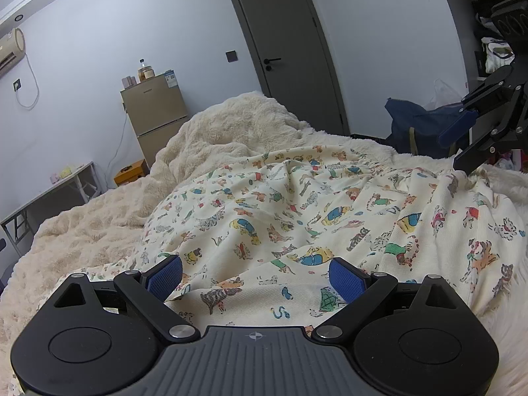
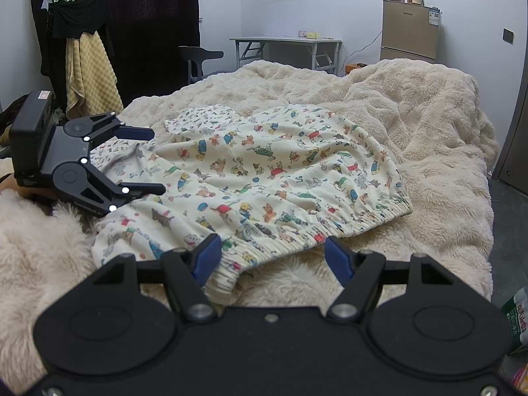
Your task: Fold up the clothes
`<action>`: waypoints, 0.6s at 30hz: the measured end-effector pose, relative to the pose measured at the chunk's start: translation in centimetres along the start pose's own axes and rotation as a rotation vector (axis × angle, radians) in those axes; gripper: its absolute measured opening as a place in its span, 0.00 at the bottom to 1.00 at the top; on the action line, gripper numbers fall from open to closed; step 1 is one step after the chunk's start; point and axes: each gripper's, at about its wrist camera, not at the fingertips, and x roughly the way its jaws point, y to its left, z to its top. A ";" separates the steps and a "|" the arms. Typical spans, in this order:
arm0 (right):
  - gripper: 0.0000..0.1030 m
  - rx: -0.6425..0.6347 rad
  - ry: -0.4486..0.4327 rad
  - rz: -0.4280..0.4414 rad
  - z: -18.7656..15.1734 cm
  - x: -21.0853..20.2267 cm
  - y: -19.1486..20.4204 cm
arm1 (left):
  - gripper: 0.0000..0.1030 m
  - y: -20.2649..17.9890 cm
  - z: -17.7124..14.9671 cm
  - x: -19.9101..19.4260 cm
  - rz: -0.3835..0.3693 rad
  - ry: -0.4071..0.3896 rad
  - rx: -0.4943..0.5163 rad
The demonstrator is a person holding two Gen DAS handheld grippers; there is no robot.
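The printed pants (image 2: 280,171) lie rumpled on the fluffy blanket (image 2: 429,138) of the bed; only the right wrist view shows their gathered waistband. The left tool (image 1: 255,275) gapes wide over the cloth, and the right tool (image 2: 270,257) stands wide at the waistband, holding nothing. Beyond stand a small fridge (image 1: 155,115) and a grey door (image 1: 290,39).

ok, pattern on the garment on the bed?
Cream garment with small colourful cartoon animals; clearest in the right wrist view.

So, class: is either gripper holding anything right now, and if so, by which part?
Nothing is held. The left gripper and right gripper are both open over the animal-print pyjama trousers; no fingers pinch the cloth.
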 end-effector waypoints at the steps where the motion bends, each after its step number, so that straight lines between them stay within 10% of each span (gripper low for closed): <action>1: 0.66 0.000 0.000 0.000 0.0 0.0 0.0 | 0.91 0.0 0.0 0.0 0.000 0.000 0.000; 18: 0.66 -0.019 -0.003 -0.008 -0.1 -0.5 0.0 | 0.91 0.7 0.4 -0.7 -0.036 0.003 0.026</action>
